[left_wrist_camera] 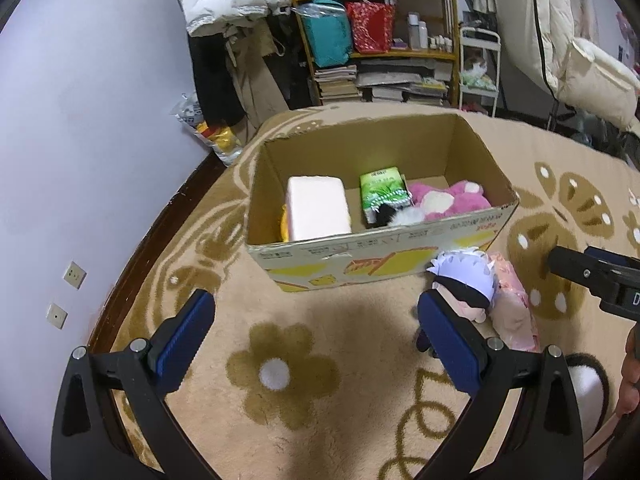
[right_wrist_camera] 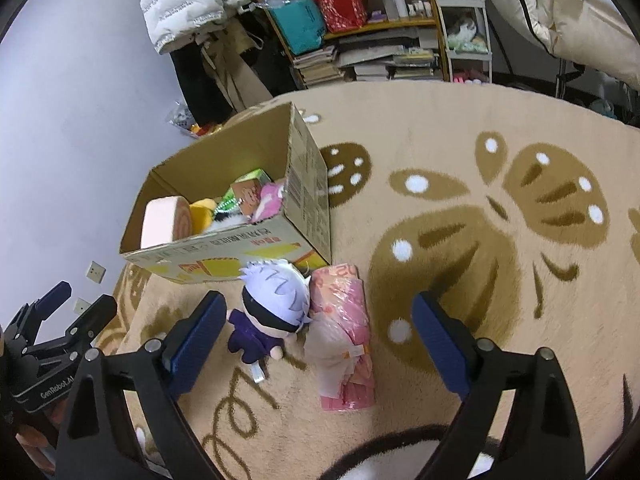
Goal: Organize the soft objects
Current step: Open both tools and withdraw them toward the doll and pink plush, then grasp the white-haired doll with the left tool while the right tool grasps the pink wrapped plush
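flanking white-haired doll [right_wrist_camera: 276, 300], right gripper [right_wrist_camera: 318, 316] agape

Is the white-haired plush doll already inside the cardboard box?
No, the white-haired plush doll lies on the rug outside the cardboard box, beside a pink plastic-wrapped pack.

Black left tool [left_wrist_camera: 316, 332] and right tool [right_wrist_camera: 318, 330], blue ribbed pads [right_wrist_camera: 198, 338], silver screws, white "GenRobot.AI" lettering

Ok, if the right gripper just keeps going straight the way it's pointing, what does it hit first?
Probably the pink plastic-wrapped pack on the carpet, lying just ahead between the open right gripper fingers, with the white-haired plush doll beside it. Depth is hard to judge here.
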The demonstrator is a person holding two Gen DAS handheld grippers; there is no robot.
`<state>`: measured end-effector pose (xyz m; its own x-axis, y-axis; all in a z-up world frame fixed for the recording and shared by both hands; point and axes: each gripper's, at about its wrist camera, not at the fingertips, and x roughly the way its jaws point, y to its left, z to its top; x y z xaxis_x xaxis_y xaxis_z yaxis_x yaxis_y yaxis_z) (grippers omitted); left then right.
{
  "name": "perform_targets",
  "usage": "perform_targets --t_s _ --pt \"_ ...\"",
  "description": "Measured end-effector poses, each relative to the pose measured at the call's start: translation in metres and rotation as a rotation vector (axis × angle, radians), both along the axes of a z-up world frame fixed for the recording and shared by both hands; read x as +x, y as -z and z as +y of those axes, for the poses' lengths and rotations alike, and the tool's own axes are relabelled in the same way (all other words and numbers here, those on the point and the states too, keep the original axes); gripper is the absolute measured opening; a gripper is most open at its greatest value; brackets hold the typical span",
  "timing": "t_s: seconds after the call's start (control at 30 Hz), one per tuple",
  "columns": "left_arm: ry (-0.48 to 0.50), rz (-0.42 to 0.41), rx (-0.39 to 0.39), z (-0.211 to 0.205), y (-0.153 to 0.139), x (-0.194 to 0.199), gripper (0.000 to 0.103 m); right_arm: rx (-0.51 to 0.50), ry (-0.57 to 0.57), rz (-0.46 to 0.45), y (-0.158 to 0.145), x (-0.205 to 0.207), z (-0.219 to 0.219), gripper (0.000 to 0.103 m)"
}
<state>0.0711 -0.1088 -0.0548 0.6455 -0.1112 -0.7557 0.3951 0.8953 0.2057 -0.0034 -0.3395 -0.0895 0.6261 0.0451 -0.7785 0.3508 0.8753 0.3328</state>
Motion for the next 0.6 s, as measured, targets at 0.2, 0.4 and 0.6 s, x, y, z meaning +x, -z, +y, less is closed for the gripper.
perform_targets --t_s 0.2,0.4,0.6 --pt "0.031 0.014 0.028 -0.015 0.012 0.004 0.1 0.031 0.007 0.05 0.015 0.006 -0.004 0.093" --pt "0.064 0.036 0.048 -0.028 0.023 0.006 0.1 0.05 0.014 0.084 0.026 0.011 -0.007 0.093" --pt "0.091 0.055 0.082 -0.04 0.038 0.011 0.1 0.064 0.014 0.132 0.038 0.018 -0.009 0.092"
